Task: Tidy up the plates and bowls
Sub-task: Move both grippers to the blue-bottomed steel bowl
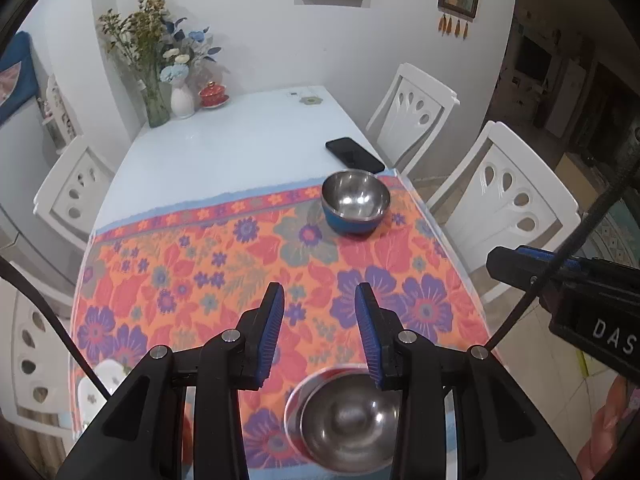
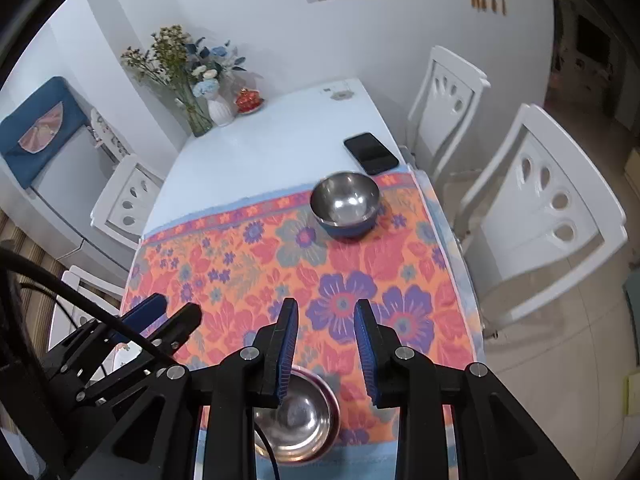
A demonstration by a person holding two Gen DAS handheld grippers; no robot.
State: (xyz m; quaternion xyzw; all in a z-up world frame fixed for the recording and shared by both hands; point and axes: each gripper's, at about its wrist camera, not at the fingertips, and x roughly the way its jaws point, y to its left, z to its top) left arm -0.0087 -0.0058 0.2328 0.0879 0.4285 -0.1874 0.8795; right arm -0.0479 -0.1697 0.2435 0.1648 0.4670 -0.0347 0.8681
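A steel bowl with a blue outside [image 1: 355,206] [image 2: 345,204] stands at the far right of the floral cloth [image 1: 224,264] [image 2: 248,264]. A second steel bowl [image 1: 347,426] [image 2: 298,420] sits near the table's front edge, seemingly nested in another dish. My left gripper [image 1: 320,300] is open and empty, above the cloth just beyond the near bowl; it shows in the right wrist view [image 2: 170,312] too. My right gripper [image 2: 326,312] is open and empty above the near bowl; its body shows at the right in the left wrist view [image 1: 568,292].
A black phone [image 1: 354,155] [image 2: 371,153] lies just behind the far bowl on the white table [image 1: 224,152]. Vases of flowers [image 1: 160,68] and a red lidded cup [image 1: 213,95] stand at the far left corner. White chairs [image 1: 508,200] [image 2: 540,208] line both sides.
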